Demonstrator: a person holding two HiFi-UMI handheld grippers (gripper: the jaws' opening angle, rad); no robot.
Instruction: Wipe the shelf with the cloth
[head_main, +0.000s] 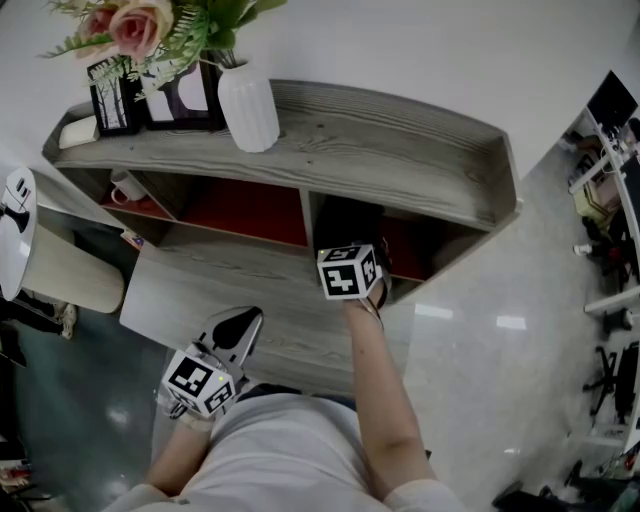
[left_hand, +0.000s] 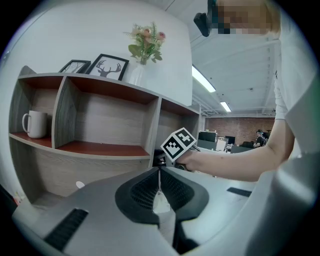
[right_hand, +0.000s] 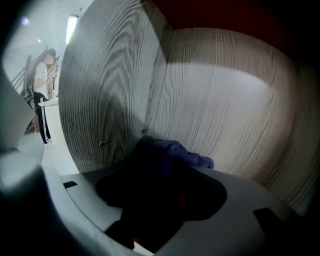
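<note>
The grey wooden shelf (head_main: 400, 160) has red-floored compartments under its top board. My right gripper (right_hand: 165, 172) reaches into the dark right-hand compartment (head_main: 350, 215), and only its marker cube (head_main: 350, 270) shows in the head view. A dark blue cloth (right_hand: 192, 159) lies bunched at the tips of its jaws against the compartment's wooden back wall (right_hand: 225, 105). The jaws stand wide apart and open around the cloth, though the view is very dark. My left gripper (head_main: 240, 325) hangs low in front of the shelf, shut and empty, its fingertips (left_hand: 160, 172) meeting in a line.
On top of the shelf stand a white ribbed vase (head_main: 248, 108) with flowers and two picture frames (head_main: 115, 100). A white mug (left_hand: 35, 124) sits in the left compartment. A white round seat (head_main: 20, 215) is at the far left, and office furniture (head_main: 610, 160) at the right.
</note>
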